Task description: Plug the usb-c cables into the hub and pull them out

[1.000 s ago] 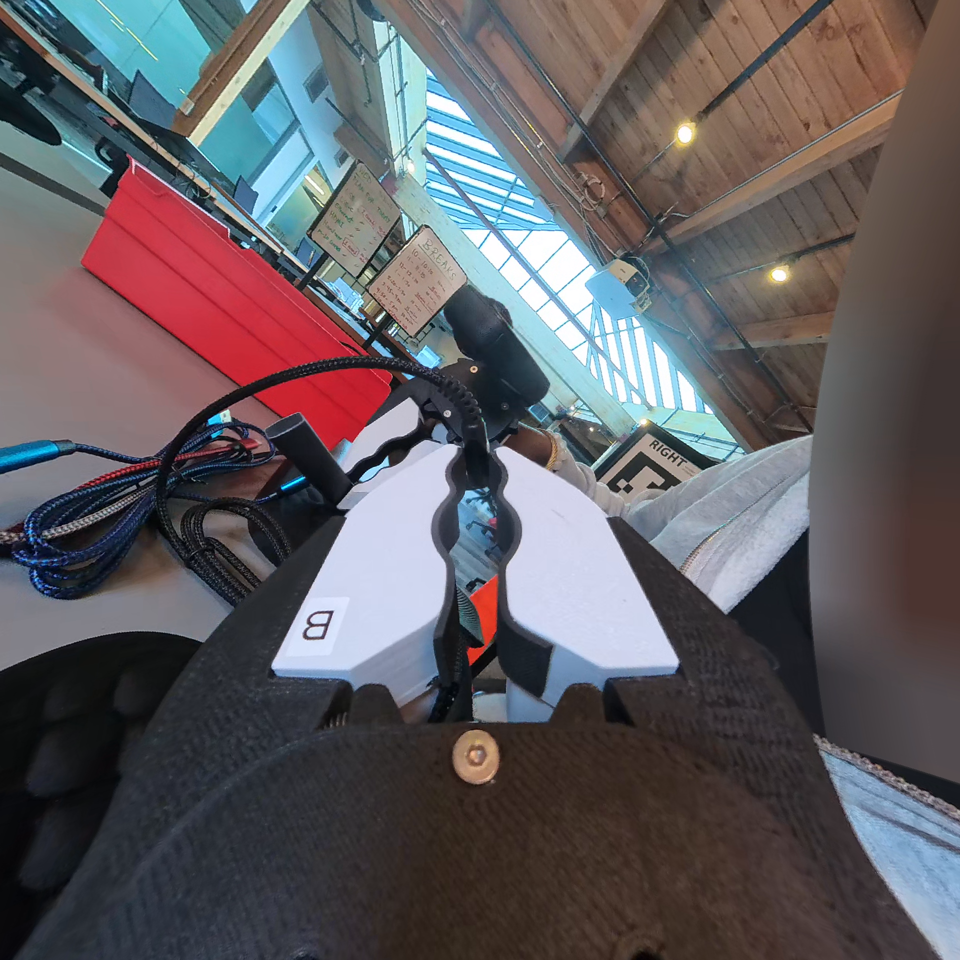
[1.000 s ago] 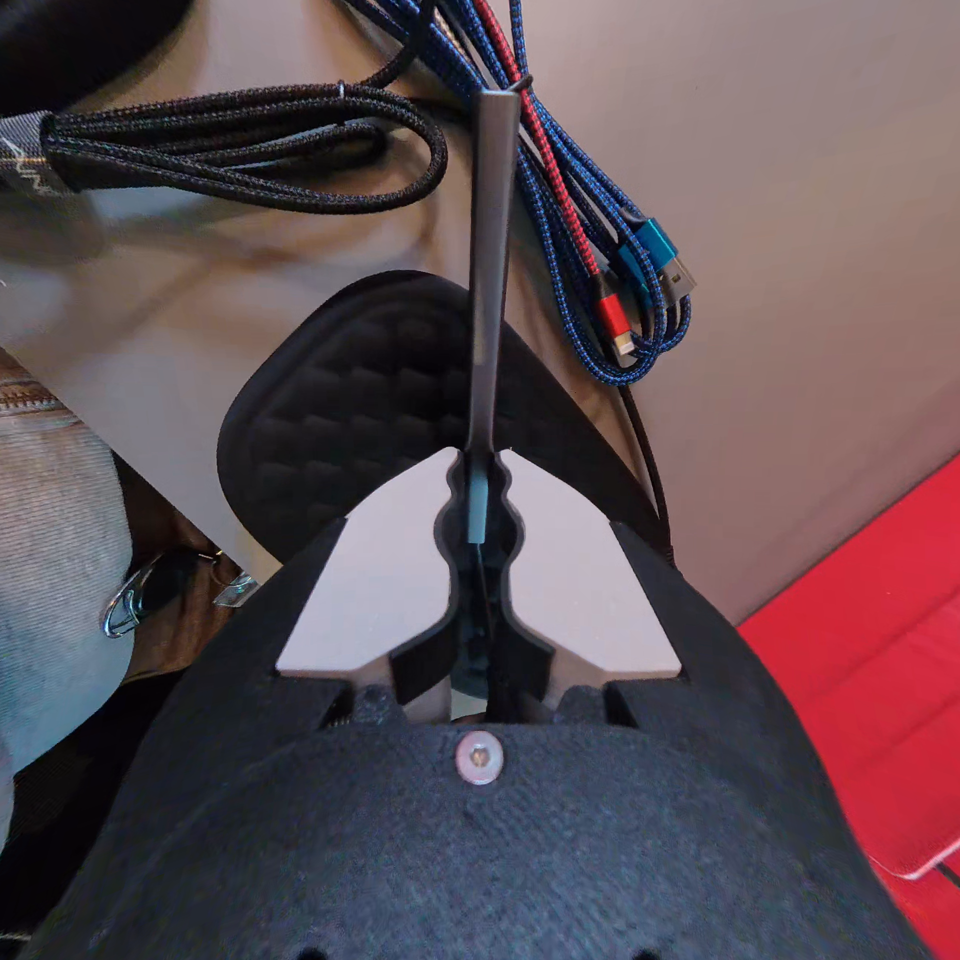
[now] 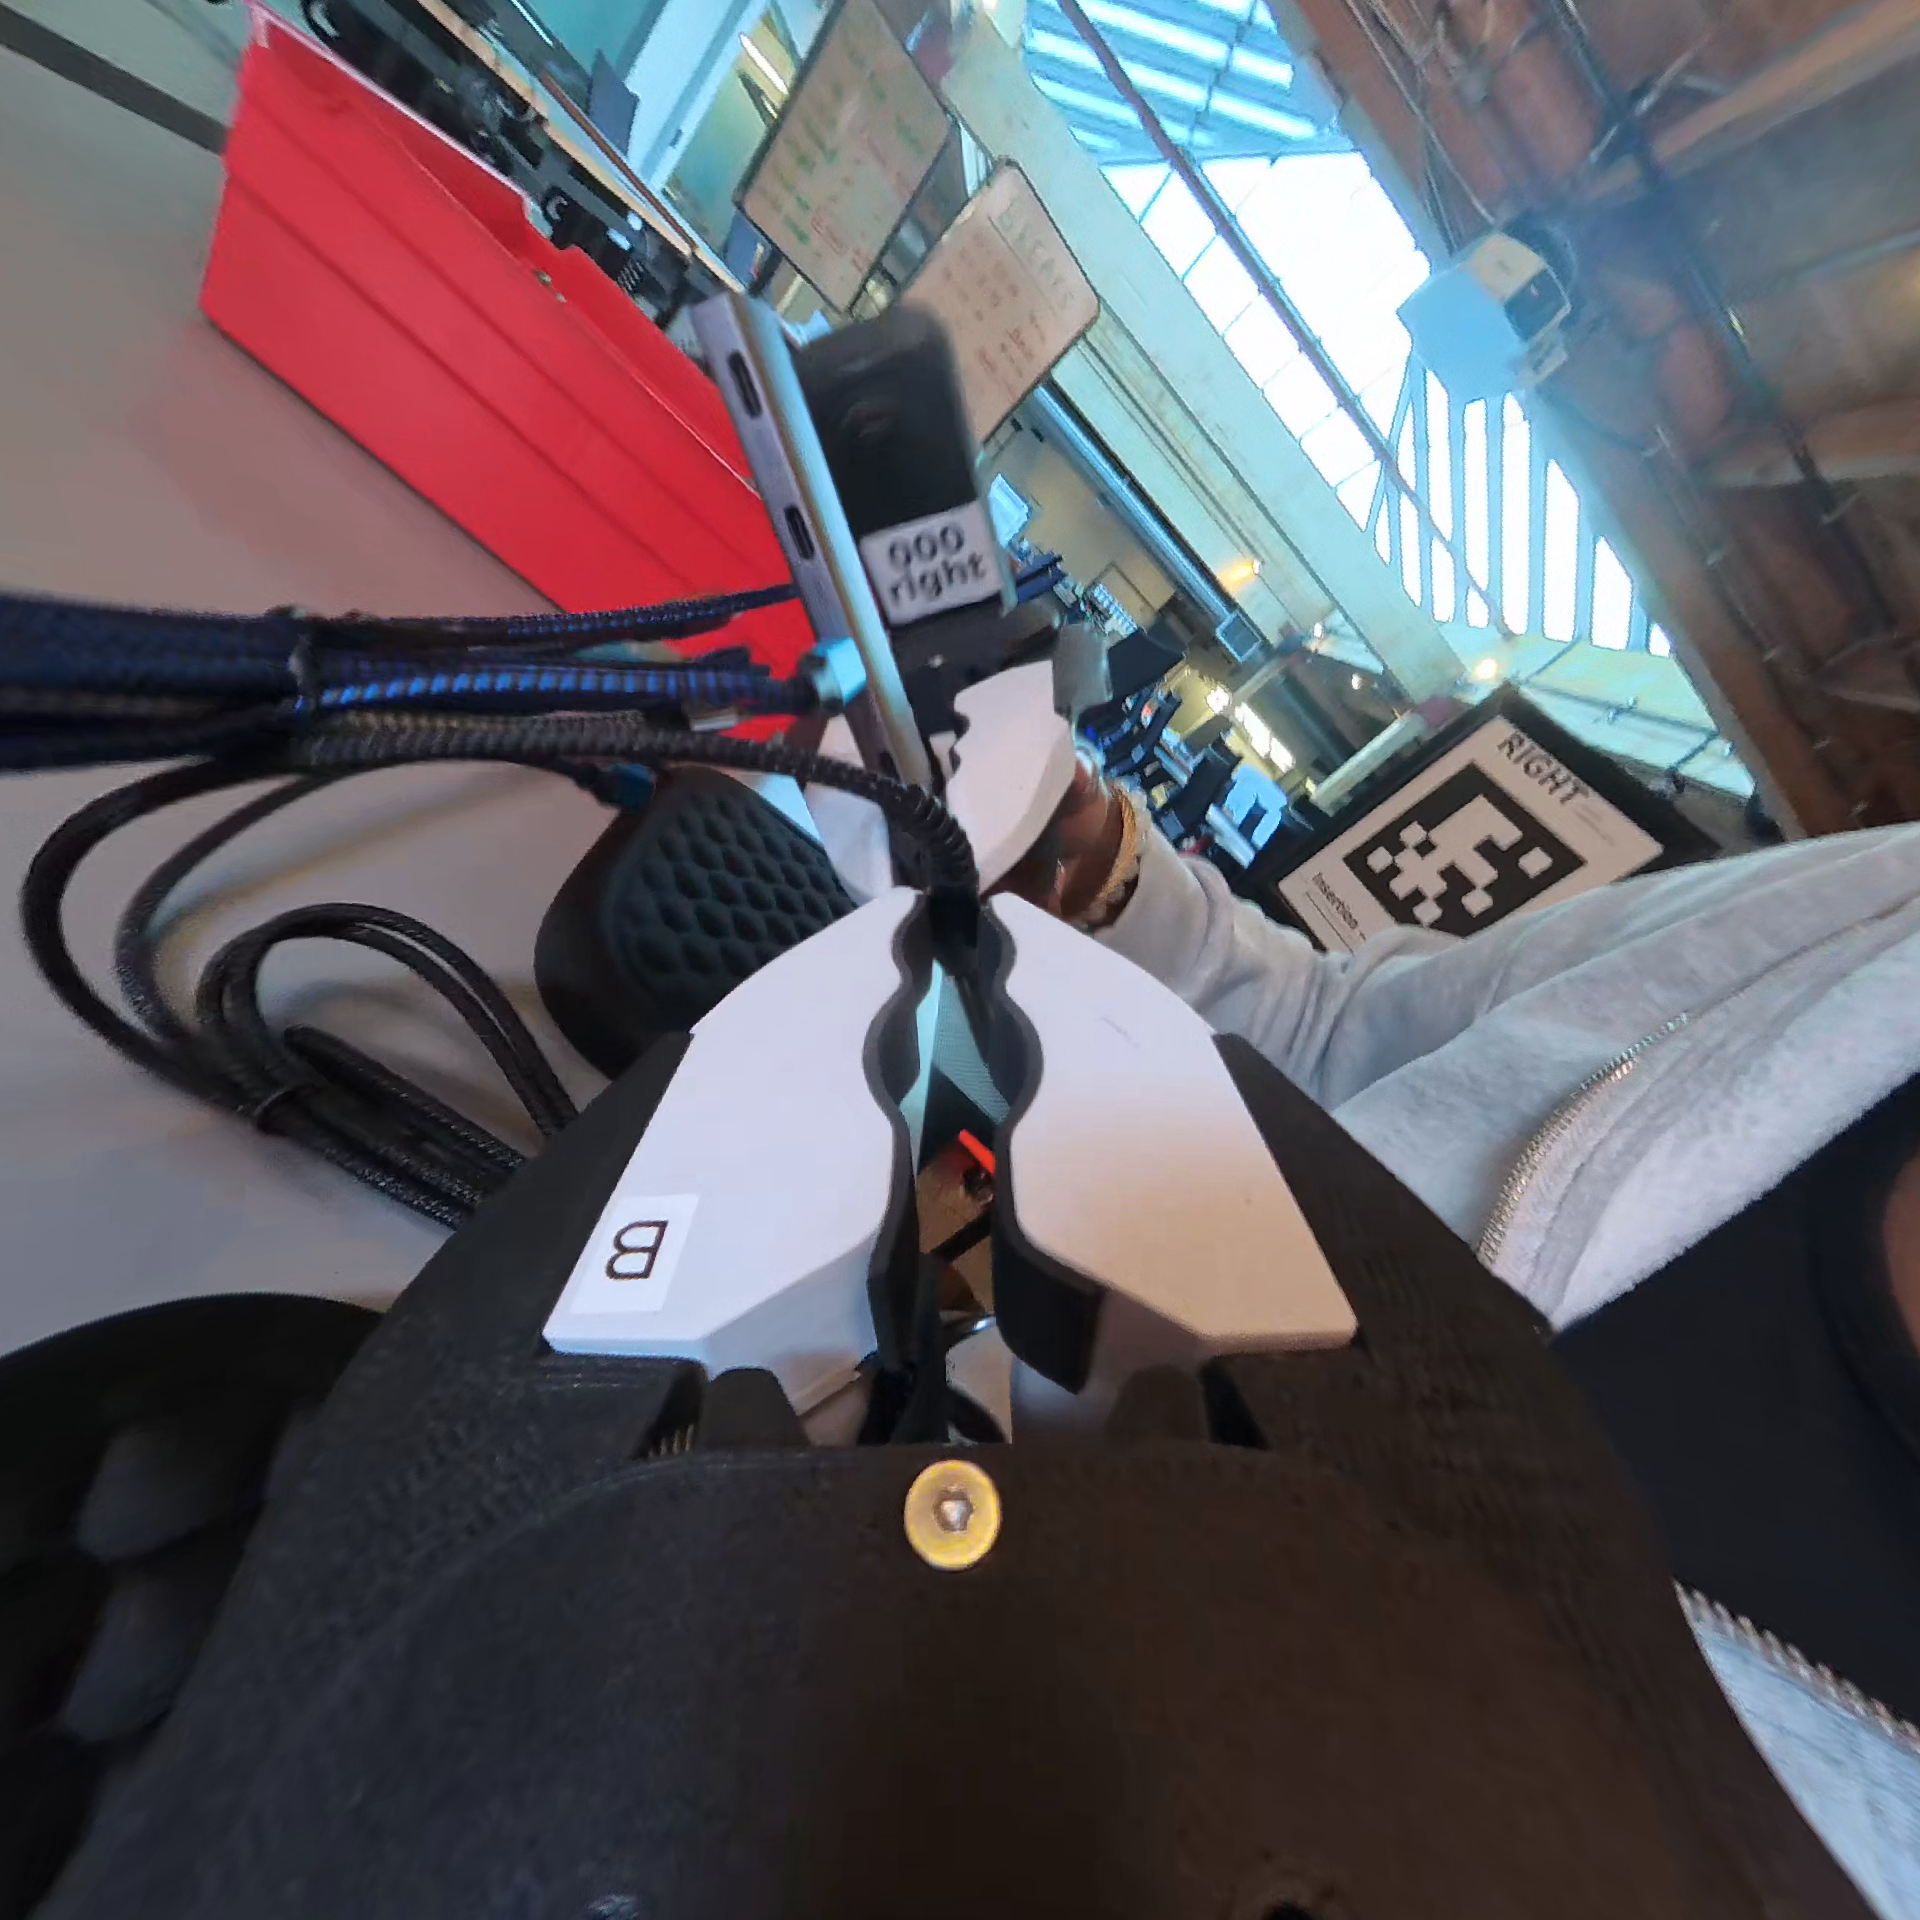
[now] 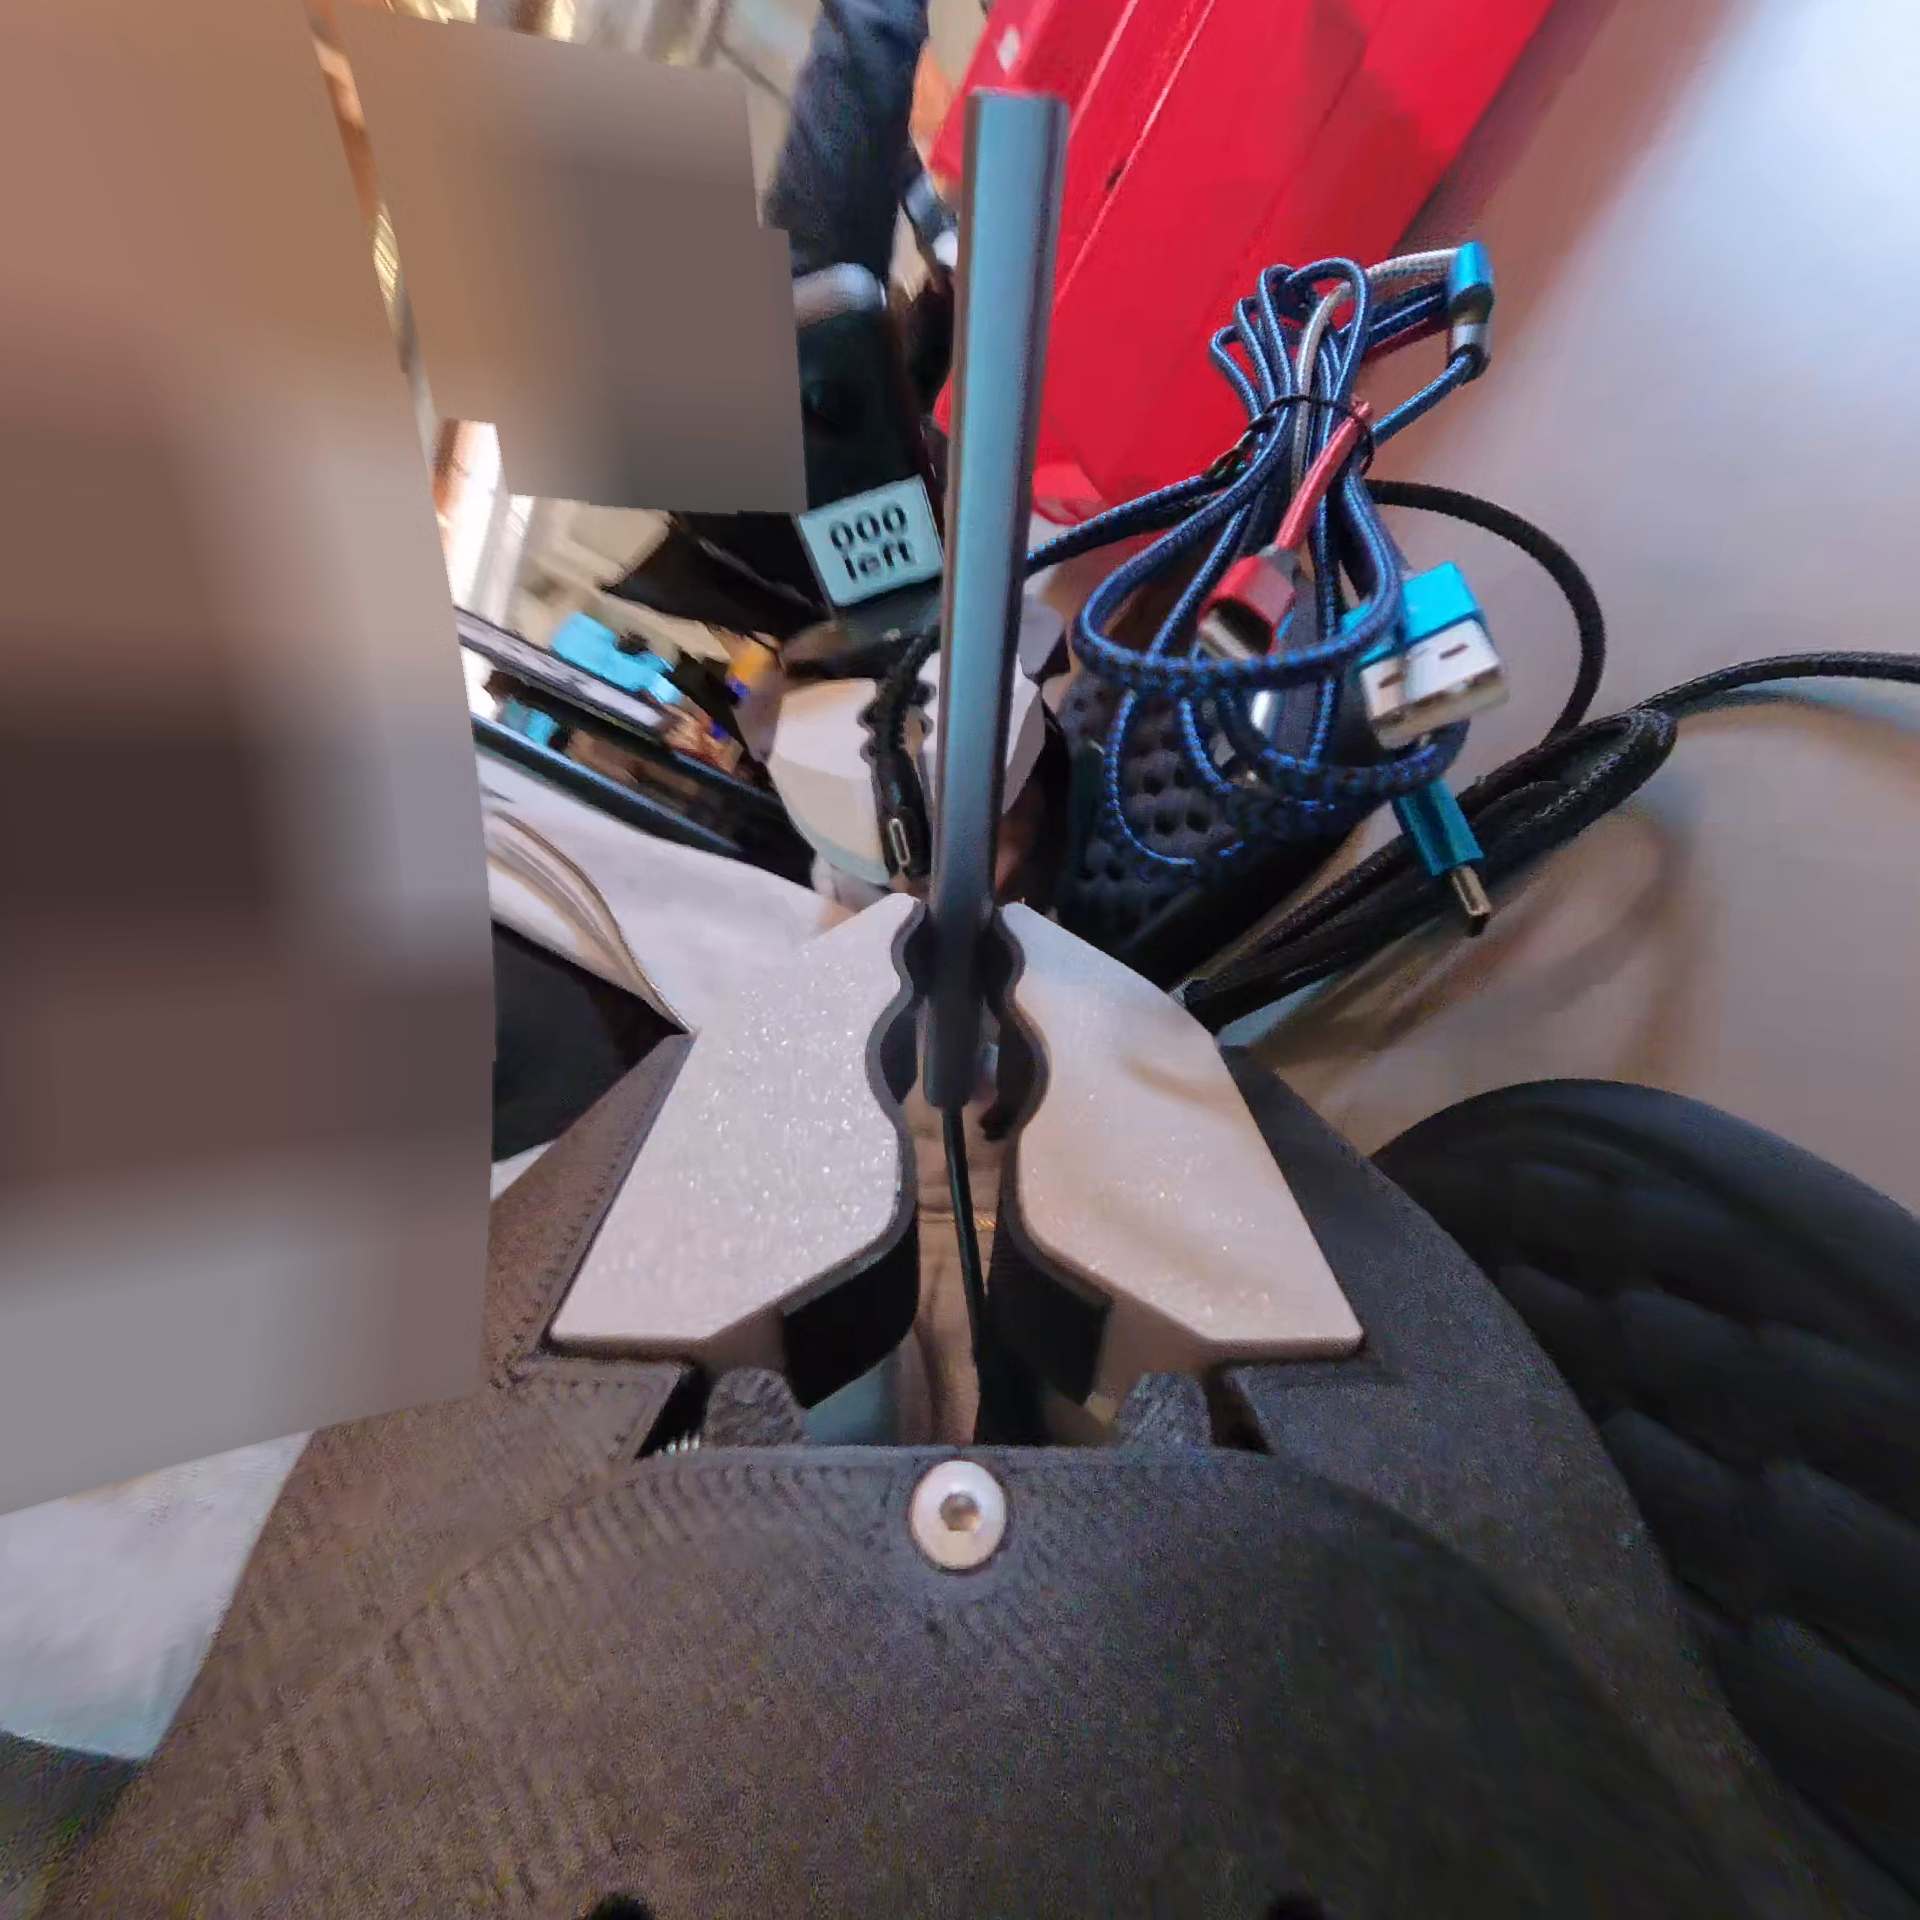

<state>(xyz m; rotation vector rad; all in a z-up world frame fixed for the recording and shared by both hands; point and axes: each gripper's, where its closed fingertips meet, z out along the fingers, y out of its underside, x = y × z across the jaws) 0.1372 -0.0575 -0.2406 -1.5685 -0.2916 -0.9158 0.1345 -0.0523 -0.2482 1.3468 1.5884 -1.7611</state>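
Right hand-held gripper (image 4: 958, 925): fingers pinched tight on the lower end of the hub (image 4: 992, 499), a slim grey bar that stands up out of the grip, off the surface (image 4: 1714, 260). A thin black lead runs back from the hub's base between the fingers.

Left hand-held gripper (image 3: 951, 902): closed on the black braided usb-c cable (image 3: 727, 750) just behind its plug. In the right wrist view the plug (image 4: 902, 831) sits just beside the hub's edge, tip bare; not yet seated, as far as can be judged. In the left wrist view the hub (image 3: 774, 457) shows oval ports along its narrow side.

Spare cables: blue braided bundle (image 4: 1299, 540) and a black coil (image 3: 312, 1060) lie on the surface by a black textured pad (image 3: 686, 894), with a red box (image 3: 468, 312) behind them.

Risks, as judged from here:
- Hub is held only at one end. Sideways push from the plug could lever it and twist it in the grip, so the port swings off line.
- Plug is gripped at the strain relief, not the shell; it may bend or slip back under pressure instead of entering.
- Slight tilt between plug and port could jam or scrape the rim.
- Cable slack trails toward the bundle; a tug could drag loose cables along.
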